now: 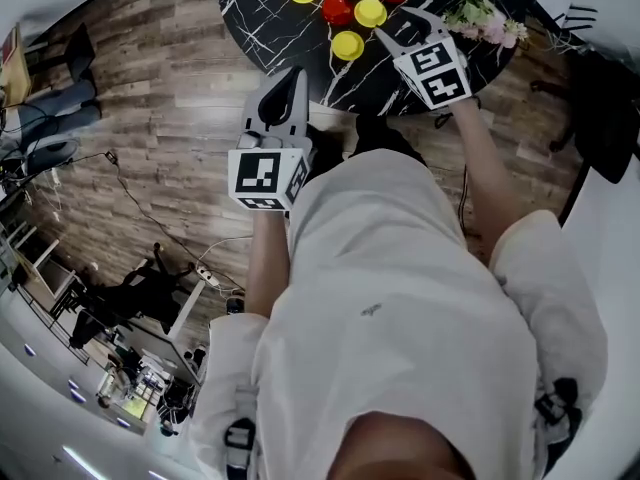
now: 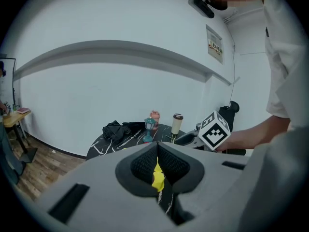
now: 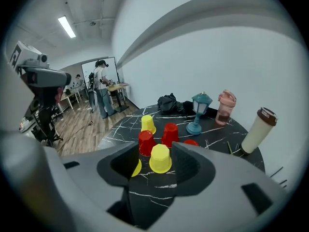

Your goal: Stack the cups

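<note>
On the black marbled table [image 1: 262,20] stand three yellow cups [image 1: 370,12] and three red cups [image 1: 337,10], each apart from the others. None sits on another, so the stacking looks not yet begun and all of it remains to do. The right gripper [image 1: 398,26] hangs over the table just beside the cluster with its jaws spread and nothing between the pads. In its own view one yellow cup stands on the table in line ahead of the gap, untouched, and it seems the likely first pick. The left gripper [image 1: 283,93] hangs near the table's front edge, clenched on nothing. The yellow sliver in the slit between its jaws is a cup on the table beyond, not something held. Only the head view shows all six cups from above with both grippers around them, along with a spray of flowers [image 1: 487,18] at the table's right side. The right gripper view shows what the head view cuts off. The cups stand mouth-down, and behind them are a small teal lamp [image 3: 200,111], a pink bottle [image 3: 225,106], a pale tumbler [image 3: 258,129] and a dark cloth [image 3: 169,103], with people [image 3: 102,88] farther off in the room. The left gripper view adds the right gripper's marker cube seen from the side.
</note>
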The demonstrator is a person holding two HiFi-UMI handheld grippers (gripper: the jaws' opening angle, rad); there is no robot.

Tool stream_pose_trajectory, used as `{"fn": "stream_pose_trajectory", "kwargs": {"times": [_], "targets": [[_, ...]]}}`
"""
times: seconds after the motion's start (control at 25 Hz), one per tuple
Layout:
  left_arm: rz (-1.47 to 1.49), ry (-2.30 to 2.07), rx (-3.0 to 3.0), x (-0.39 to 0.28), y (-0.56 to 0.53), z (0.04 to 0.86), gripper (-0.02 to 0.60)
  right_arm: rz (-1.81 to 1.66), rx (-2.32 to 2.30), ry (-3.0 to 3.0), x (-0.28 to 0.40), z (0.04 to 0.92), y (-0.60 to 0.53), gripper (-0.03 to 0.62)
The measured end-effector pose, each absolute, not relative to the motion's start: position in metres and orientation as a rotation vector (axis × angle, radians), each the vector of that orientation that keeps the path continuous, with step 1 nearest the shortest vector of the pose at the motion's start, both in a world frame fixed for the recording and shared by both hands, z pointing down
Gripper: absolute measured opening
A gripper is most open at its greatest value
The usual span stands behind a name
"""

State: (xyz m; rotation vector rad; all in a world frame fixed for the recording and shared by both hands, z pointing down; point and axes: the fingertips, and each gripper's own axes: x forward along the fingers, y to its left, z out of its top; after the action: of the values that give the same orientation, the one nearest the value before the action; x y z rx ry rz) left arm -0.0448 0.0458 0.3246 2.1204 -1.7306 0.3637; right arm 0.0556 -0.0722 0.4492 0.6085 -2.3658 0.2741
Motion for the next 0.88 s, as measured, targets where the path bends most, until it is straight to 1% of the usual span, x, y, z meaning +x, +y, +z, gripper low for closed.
{"fn": "stream_pose_trajectory", "kwargs": {"times": [0.24, 0.6, 0.88], "targets": [[0.367, -1.733, 2.081, -0.036, 0.047, 0.332, 0.006, 0.202, 0.538, -2.311, 0.038, 0.482, -0.084, 0.225], [0.394, -1.74, 2.032, -0.032, 0.059, 0.342, 0.006, 0.218, 0.556, -2.216, 0.03, 0.532, -0.095, 0.235], [0.405, -1.739, 2.008, -0.033, 0.066, 0.348, 0.006, 0.215, 0.581, -2.208, 0.027, 0.546, -0.098, 0.242]]}}
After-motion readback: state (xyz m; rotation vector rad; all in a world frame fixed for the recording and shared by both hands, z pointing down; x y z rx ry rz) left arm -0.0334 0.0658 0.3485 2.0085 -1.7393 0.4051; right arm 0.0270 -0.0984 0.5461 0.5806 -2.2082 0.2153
